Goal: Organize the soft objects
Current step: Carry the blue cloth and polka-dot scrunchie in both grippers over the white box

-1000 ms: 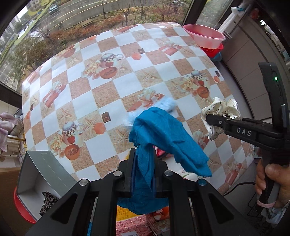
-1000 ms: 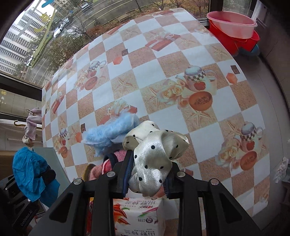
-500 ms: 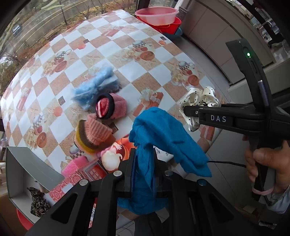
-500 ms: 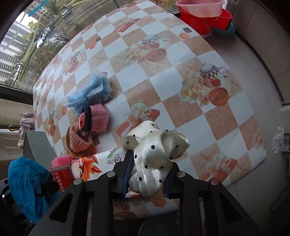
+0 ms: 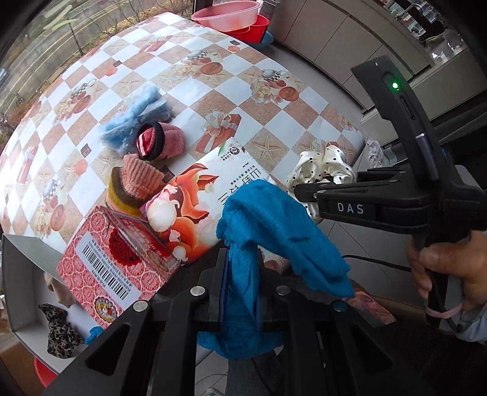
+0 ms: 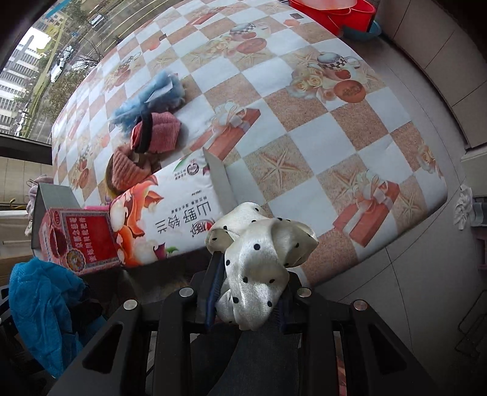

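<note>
My left gripper [image 5: 242, 262] is shut on a blue cloth [image 5: 274, 225], which drapes over its fingers and hangs to the right. My right gripper [image 6: 248, 289] is shut on a white satin scrunchie with black dots [image 6: 261, 252]. Both hang over the table's near edge. In the left wrist view the right gripper [image 5: 307, 192] stands to the right, a hand on its handle, with the scrunchie [image 5: 322, 164] at its tip. On the table lie a light blue fluffy piece [image 5: 137, 118], a pink knit roll with a black band [image 5: 161, 141] and a pink-and-brown knit piece [image 5: 134, 185].
A white carton with orange print [image 5: 194, 201] and a red box with a barcode [image 5: 115, 268] lie at the near edge. An open grey box [image 5: 27, 289] at the left holds a leopard-print scrunchie [image 5: 61, 332]. Pink and red basins [image 5: 231, 18] stand beyond the far corner.
Both grippers have drawn back toward the table's near edge, each keeping its item. The cartons and knit pieces have come into view beneath them, and the left view has rolled.
</note>
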Tool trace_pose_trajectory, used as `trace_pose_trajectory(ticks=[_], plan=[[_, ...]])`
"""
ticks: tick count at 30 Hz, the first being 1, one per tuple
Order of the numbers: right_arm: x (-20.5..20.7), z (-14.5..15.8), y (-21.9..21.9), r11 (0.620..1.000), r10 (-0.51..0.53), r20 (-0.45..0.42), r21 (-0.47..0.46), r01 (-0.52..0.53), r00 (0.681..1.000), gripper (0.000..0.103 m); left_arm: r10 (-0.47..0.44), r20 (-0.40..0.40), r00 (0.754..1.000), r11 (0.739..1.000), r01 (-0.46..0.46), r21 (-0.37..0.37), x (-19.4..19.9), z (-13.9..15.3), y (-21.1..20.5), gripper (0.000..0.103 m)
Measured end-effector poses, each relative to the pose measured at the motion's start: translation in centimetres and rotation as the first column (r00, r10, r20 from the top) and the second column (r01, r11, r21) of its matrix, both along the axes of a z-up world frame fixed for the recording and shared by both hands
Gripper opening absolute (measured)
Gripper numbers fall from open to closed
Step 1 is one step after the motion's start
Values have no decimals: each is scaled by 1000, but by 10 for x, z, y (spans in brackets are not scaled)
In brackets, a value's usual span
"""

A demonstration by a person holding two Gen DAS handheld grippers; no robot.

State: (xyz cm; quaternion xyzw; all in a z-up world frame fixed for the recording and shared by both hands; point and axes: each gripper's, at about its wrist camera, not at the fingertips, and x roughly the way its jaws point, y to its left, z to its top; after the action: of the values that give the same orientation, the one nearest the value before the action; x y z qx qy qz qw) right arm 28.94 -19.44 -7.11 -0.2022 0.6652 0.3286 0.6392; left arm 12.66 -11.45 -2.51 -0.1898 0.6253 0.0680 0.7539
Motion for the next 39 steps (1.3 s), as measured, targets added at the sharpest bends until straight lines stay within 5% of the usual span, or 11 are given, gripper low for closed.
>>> trace_pose_trajectory(ticks=[13,23,32,39], plan=[[-75,7,10,982,185,40,-28,-184,982,31,-47,19,999,998,48,-37,-57,0,-11,15],[-114,12,26,942,336,28,-30,-335,941,31,34,12,999,999,-34,-27,-112,-2,7,15],[-159,21,51,861,509,15,3,-509,861,31,211,21,977,977,-211,-20,-163,0,25,15],[-199,30,72,768,640,-2,40,-639,769,31,377,44,925,926,-378,6,-207,9,49,15]])
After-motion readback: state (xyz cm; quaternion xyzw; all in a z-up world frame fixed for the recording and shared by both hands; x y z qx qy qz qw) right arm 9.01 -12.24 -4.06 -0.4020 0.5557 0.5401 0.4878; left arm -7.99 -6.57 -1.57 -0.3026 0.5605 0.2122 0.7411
